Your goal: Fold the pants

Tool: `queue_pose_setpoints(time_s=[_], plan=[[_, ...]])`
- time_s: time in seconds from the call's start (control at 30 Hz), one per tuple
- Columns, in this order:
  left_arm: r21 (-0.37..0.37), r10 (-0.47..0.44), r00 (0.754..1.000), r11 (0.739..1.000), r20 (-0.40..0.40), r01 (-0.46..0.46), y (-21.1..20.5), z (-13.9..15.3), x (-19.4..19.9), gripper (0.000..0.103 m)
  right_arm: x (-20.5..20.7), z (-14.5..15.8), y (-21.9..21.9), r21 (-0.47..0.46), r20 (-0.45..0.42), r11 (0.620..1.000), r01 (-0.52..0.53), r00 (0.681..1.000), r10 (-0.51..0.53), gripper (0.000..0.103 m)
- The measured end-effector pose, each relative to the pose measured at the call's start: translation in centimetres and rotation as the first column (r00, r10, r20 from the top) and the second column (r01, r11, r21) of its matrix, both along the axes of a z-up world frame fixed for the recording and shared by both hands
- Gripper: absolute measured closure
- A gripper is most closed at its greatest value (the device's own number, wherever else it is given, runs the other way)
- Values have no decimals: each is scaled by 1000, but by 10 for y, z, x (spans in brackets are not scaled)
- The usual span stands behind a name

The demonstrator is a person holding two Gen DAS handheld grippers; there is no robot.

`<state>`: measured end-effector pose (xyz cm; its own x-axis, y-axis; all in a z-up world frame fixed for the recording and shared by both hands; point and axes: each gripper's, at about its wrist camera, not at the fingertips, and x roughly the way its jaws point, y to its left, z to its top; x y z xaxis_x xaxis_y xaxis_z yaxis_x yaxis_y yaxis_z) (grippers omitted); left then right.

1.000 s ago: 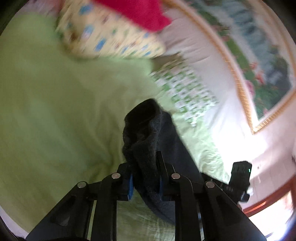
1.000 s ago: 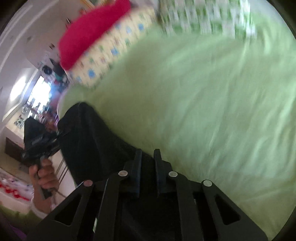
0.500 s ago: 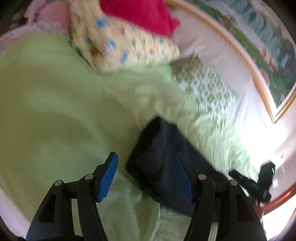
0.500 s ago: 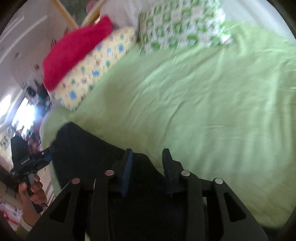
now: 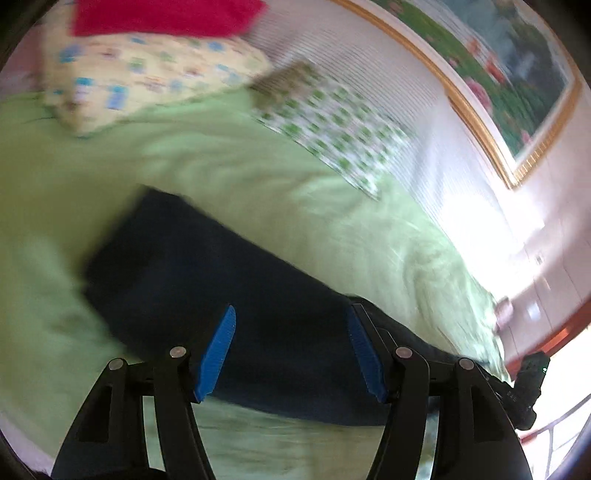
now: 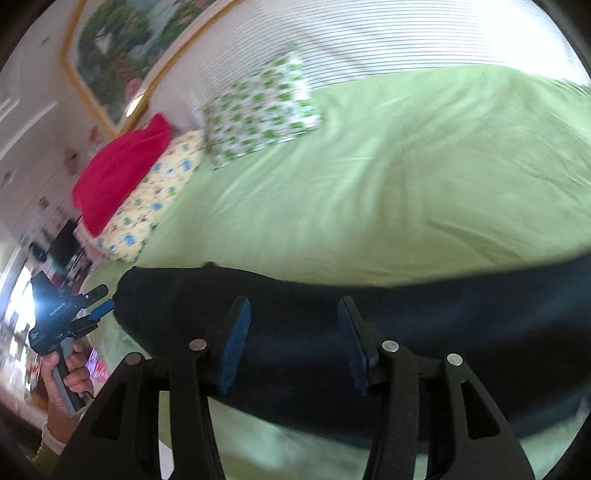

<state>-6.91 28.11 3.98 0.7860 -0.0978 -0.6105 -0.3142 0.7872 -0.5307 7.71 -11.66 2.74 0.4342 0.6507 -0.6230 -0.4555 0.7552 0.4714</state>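
Observation:
Dark navy pants (image 5: 221,280) lie flat as a long band on the green bedspread (image 5: 184,173); they also show in the right wrist view (image 6: 443,317). My left gripper (image 5: 291,317) is open and empty, its blue pads just above the pants. My right gripper (image 6: 293,308) is open and empty over the pants too. The left gripper also shows in the right wrist view (image 6: 99,301), off the pants' left end, held by a hand. The right gripper's body shows at the left wrist view's lower right edge (image 5: 528,387).
A yellow patterned pillow (image 5: 147,77) with a red cloth (image 5: 166,16) on it and a green-and-white pillow (image 5: 332,125) lie at the head of the bed. A framed picture (image 5: 498,66) hangs on the wall. The bed's edge runs along the bottom of both views.
Both grippers were shut on the pants a second ago and have opened and let go. The pants now lie flat on the bed, and both grippers have drawn back.

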Motion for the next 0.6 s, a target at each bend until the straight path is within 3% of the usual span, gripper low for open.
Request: queue_pose_setpoints(time_s=[0.23,0.4,0.6], plan=[[24,-224,974,974,-30,225,-82,5,57,38,-16,1,-83,12,-17,983,181,983,-180,52],[17,-365,930,930,-43,366,-139,6,91,36,-27,-1,-134,15,-35,950,313,949,-312,52],[30,-488,871,871,-53,490,-195,10,118,35,-35,0,-160,8,-48,917,399,916,-398,48]])
